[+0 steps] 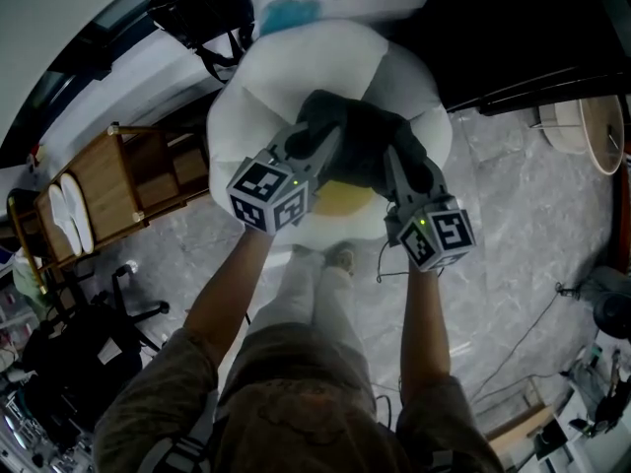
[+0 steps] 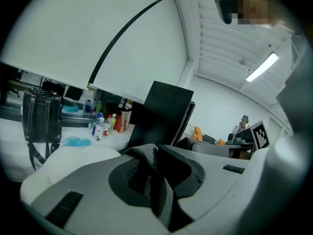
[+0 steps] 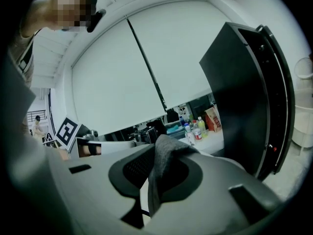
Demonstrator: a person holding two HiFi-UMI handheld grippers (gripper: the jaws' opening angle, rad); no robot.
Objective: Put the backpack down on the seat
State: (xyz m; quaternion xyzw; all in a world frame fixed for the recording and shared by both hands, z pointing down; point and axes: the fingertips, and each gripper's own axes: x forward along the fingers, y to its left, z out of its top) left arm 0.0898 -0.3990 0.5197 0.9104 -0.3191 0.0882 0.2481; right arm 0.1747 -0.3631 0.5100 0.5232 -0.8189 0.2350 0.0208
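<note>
One backpack (image 1: 367, 138), one white seat (image 1: 264, 87), one wooden rack (image 1: 110, 170) and two grippers, left gripper (image 1: 317, 138) and right gripper (image 1: 399, 161)

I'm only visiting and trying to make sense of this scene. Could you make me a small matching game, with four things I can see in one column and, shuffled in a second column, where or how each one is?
Things:
1. backpack
2. seat
3. wooden shelf
4. black bag

Places or states:
A. white and puffy, beneath the backpack
B. on the white counter, beyond the seat
C. dark grey, pinched by the left tool and the right tool
D. on the floor, to the left of the seat

Pairs: 1-C, 2-A, 3-D, 4-B.
</note>
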